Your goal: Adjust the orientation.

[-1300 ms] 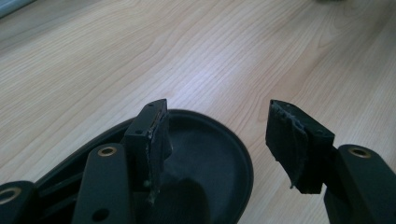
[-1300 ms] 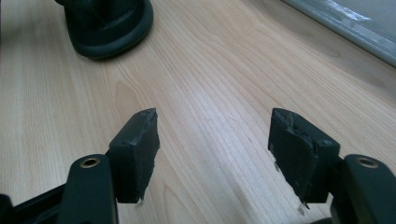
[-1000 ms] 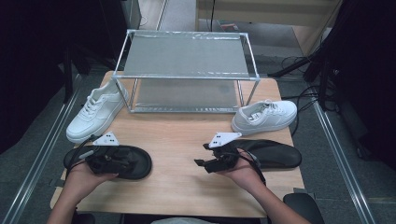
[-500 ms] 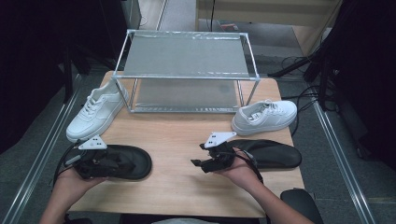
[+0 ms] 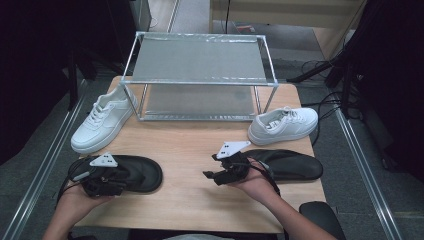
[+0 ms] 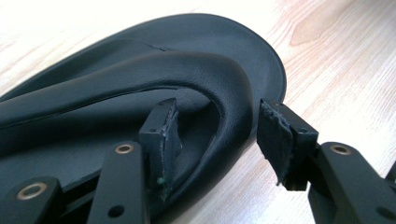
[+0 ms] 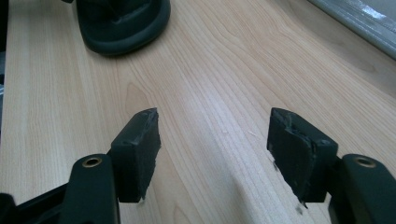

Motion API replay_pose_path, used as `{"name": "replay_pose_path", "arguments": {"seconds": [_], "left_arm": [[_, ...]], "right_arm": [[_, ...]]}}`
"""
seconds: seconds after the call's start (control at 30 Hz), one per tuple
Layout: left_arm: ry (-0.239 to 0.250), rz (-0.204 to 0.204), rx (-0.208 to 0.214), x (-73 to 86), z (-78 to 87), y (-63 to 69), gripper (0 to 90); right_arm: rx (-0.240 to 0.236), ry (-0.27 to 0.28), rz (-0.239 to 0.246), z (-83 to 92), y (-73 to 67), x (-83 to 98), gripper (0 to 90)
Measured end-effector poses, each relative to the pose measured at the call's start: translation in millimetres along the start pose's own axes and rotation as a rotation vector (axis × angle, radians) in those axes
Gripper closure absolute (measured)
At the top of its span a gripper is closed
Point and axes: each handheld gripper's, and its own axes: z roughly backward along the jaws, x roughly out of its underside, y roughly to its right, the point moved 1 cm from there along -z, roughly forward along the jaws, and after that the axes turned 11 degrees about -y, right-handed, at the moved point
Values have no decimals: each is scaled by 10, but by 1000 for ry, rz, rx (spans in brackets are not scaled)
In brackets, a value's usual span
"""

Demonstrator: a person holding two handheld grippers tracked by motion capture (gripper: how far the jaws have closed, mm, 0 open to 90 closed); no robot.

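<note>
Closing on the sandal (image 6: 140, 93) strap near the worktop's front-left corner, the left tool (image 6: 219, 140) needs both pads seated; right tool (image 7: 212, 149) idles open.

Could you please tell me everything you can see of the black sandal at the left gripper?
The black sandal lies flat, sole down, on the wooden table, near its front left edge, below the white sneaker. It looks like smooth leather or rubber, with a broad curved strap. The left gripper straddles that strap; its jaws have just been closing, one pad under the strap, the other outside.
</note>
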Motion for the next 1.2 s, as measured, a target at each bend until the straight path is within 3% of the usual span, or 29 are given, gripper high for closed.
{"name": "replay_pose_path", "arguments": {"seconds": [0.1, 0.23, 0.3, 0.33, 0.47, 0.77, 0.97, 1.13, 1.2], "left_arm": [[-29, -23, -16, -11, -48, 3, 531], [-19, -23, -5, -7, -33, -8, 592], [-17, -44, -9, -15, -28, 2, 630], [-18, -45, -39, -24, -21, 4, 631], [-3, -29, -34, -31, 10, -39, 668], [-35, 1, -18, -98, 1, -62, 735], [-68, 2, -43, -209, 9, -20, 744], [-60, 5, -50, -333, 61, 26, 750], [-68, 7, -74, -397, 85, 50, 751]], "right_arm": [[2, -3, 0, -6, 1, 2, 356], [2, -4, 6, -5, -4, 4, 355], [2, -9, 2, -7, -6, 7, 355], [2, -10, 2, -7, -6, 7, 355], [4, -9, 2, -1, -9, 13, 355], [2, -19, 3, 0, -12, 29, 355], [-19, -20, -18, -1, -9, 41, 360], [-14, -10, -21, 16, -4, 54, 360], [-11, -7, -22, 23, 5, 59, 360]]}}
